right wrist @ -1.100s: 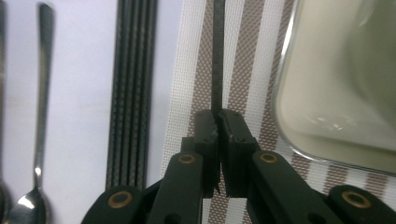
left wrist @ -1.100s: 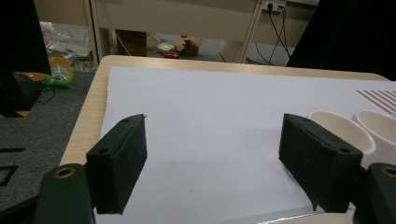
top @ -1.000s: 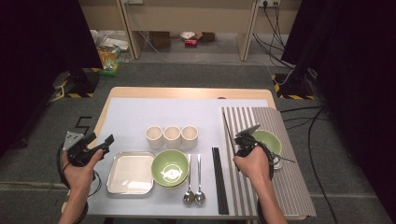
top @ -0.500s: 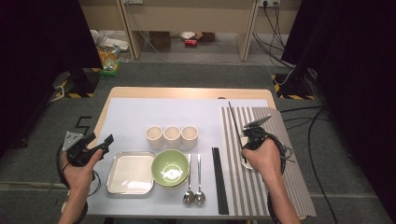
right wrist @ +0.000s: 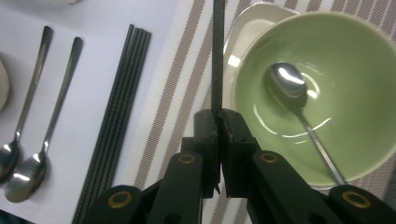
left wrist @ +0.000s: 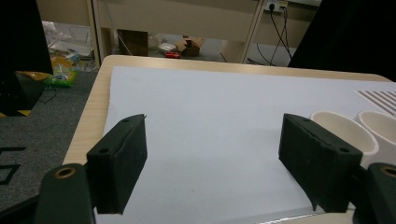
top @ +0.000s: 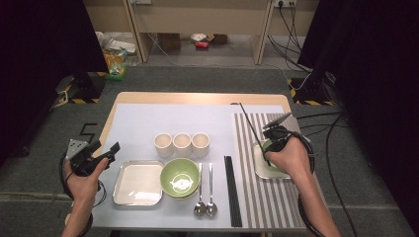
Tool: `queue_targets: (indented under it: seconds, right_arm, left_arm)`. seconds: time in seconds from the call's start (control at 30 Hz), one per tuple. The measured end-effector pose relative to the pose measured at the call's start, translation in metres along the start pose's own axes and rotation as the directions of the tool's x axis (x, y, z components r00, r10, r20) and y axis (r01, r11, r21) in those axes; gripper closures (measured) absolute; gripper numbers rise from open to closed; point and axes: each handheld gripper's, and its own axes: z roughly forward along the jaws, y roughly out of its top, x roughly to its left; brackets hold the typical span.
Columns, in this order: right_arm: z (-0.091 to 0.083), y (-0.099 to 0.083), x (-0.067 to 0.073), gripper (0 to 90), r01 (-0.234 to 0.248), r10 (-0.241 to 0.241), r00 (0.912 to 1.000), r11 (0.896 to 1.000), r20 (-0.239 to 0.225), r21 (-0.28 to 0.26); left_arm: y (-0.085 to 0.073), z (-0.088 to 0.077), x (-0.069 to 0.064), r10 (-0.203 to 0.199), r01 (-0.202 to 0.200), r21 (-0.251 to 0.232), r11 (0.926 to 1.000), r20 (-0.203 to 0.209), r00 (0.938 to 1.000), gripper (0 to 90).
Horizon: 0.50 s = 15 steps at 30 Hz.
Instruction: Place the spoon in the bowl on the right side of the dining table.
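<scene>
Right gripper (right wrist: 218, 140), lower centre of its own view: fingers clenched on black chopsticks (right wrist: 217, 56) above a green bowl (right wrist: 322, 88) holding a spoon (right wrist: 292, 95). Left gripper (left wrist: 215, 163): fingers released over the white-covered table (top: 148, 123). High view: grey carpet, striped placemat (top: 276, 197).

Black chopsticks (right wrist: 217, 51); green bowl (right wrist: 322, 88); brown-and-white striped mat (top: 276, 197); silver spoon (right wrist: 299, 112).

On the desk (top: 138, 123), three cups (top: 182, 144) stand in a row behind the bowl (top: 180, 177); a tray (top: 138, 182) lies left of it, two spoons (top: 205, 187) and chopsticks (top: 232, 190) right.
</scene>
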Motion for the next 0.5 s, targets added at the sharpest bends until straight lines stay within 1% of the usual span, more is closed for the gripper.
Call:
queue_targets:
  seconds: [0.03, 0.1, 0.17, 0.3, 0.37, 0.5]
  right_arm:
    - [-0.002, 0.001, -0.001, 86.0, 0.016, -0.016, 0.9999, 1.0, 0.006, -0.004]
    - [-0.005, 0.002, -0.004, 86.0, 0.031, -0.03, 0.9992, 0.999, 0.026, -0.009]
    - [-0.008, 0.004, -0.009, 86.0, 0.04, -0.04, 0.9988, 0.999, 0.027, -0.013]
    - [-0.012, 0.007, -0.02, 86.0, 0.079, -0.078, 0.9963, 0.997, 0.034, -0.022]
    - [-0.012, 0.009, -0.025, 85.9, 0.109, -0.108, 0.9922, 0.994, 0.063, -0.023]
    - [-0.014, 0.011, -0.033, 85.9, 0.168, -0.165, 0.9817, 0.986, 0.094, -0.022]
  left_arm:
    - [0.0, 0.0, 0.0, 0.0, 0.0, 0.0, 1.0, 0.0, 1.0, 22.8]
    - [0.0, 0.0, 0.0, -0.003, 0.003, 0.001, 1.0, 0.002, 1.0, 22.8]
    - [0.0, 0.0, 0.0, -0.004, 0.004, 0.001, 1.0, 0.0, 1.0, 22.8]
    - [0.0, 0.0, 0.001, -0.005, 0.005, 0.0, 1.0, 0.001, 1.0, 22.8]
    - [0.0, 0.0, 0.001, -0.006, 0.006, -0.001, 1.0, -0.002, 1.0, 22.8]
    - [-0.001, 0.0, 0.001, -0.006, 0.006, 0.001, 1.0, -0.003, 1.0, 22.8]
